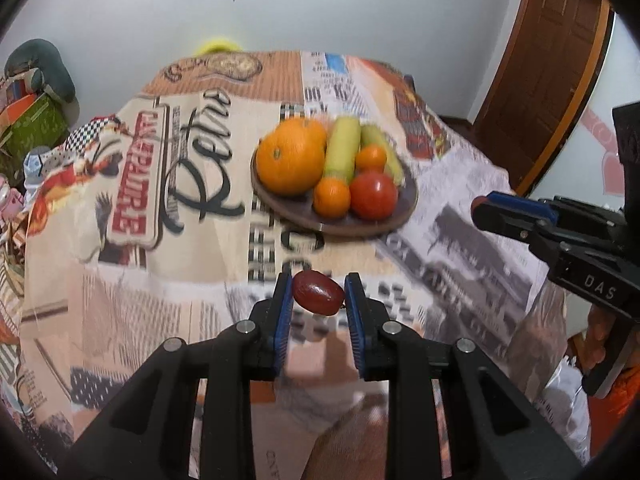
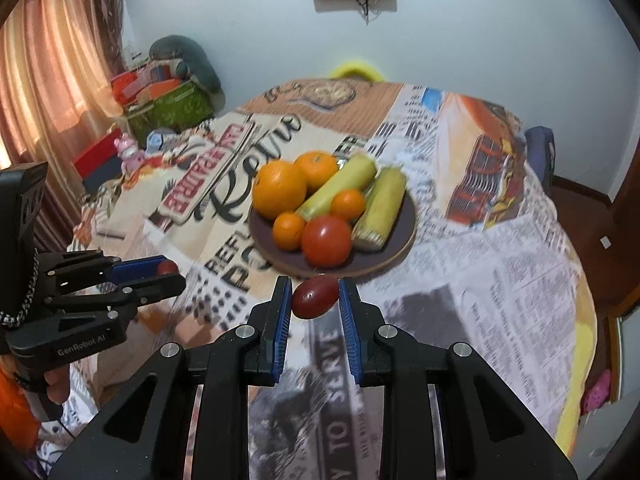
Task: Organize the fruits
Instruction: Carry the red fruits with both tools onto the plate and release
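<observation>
A dark round plate (image 1: 384, 222) (image 2: 404, 236) on the table holds oranges (image 1: 290, 160) (image 2: 280, 190), two pale corn cobs (image 1: 342, 148) (image 2: 380, 208) and a red tomato (image 1: 374, 195) (image 2: 327, 240). My left gripper (image 1: 319, 294) is shut on a small dark-red oval fruit (image 1: 319, 293), held above the table in front of the plate. My right gripper (image 2: 315, 298) is shut on another dark-red oval fruit (image 2: 315, 298), just in front of the plate's near rim. Each gripper shows in the other's view: the right (image 1: 486, 210), the left (image 2: 168, 270).
The table wears a printed newspaper-style cloth (image 1: 192, 184) (image 2: 500, 280). Boxes and a cushion (image 2: 168, 92) stand by a curtain at the left. A wooden door (image 1: 552, 60) is at the right. A yellow chair back (image 2: 356, 70) shows behind the table.
</observation>
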Tool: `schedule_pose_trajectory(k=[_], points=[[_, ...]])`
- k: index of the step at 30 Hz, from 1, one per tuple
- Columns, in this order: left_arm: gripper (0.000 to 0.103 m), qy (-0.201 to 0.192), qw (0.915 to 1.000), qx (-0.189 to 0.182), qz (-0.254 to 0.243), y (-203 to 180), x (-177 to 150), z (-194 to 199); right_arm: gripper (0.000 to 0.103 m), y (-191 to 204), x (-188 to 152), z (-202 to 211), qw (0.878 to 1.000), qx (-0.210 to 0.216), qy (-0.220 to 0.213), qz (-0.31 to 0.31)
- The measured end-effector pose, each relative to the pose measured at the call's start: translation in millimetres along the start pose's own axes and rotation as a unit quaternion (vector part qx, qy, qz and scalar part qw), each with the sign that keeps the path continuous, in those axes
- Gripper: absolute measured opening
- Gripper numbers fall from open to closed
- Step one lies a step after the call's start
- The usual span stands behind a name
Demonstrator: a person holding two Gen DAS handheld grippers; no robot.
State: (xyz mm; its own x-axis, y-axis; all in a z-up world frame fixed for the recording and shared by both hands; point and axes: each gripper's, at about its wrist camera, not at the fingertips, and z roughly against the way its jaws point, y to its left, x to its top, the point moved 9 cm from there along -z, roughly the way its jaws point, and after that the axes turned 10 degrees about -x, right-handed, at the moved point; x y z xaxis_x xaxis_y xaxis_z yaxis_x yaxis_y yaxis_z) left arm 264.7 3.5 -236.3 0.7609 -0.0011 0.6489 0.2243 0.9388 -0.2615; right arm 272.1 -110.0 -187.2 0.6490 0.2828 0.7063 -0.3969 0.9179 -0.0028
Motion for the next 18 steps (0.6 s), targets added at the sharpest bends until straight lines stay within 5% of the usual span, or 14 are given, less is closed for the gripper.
schedule_pose_trajectory(k=[8,18], points=[[0.026,-0.02,0.9998,-0.006,-0.004,-0.8,33.9,-9.7,0.022,-19.1,21.1,-9.4,1.0,-0.012,-0.017,-0.016],[0.026,0.001,1.0,-0.005,0.006,13.2,47.0,-51.6,0.022,-32.0,19.0,-47.0,1.0,-0.01,0.005,-0.027]])
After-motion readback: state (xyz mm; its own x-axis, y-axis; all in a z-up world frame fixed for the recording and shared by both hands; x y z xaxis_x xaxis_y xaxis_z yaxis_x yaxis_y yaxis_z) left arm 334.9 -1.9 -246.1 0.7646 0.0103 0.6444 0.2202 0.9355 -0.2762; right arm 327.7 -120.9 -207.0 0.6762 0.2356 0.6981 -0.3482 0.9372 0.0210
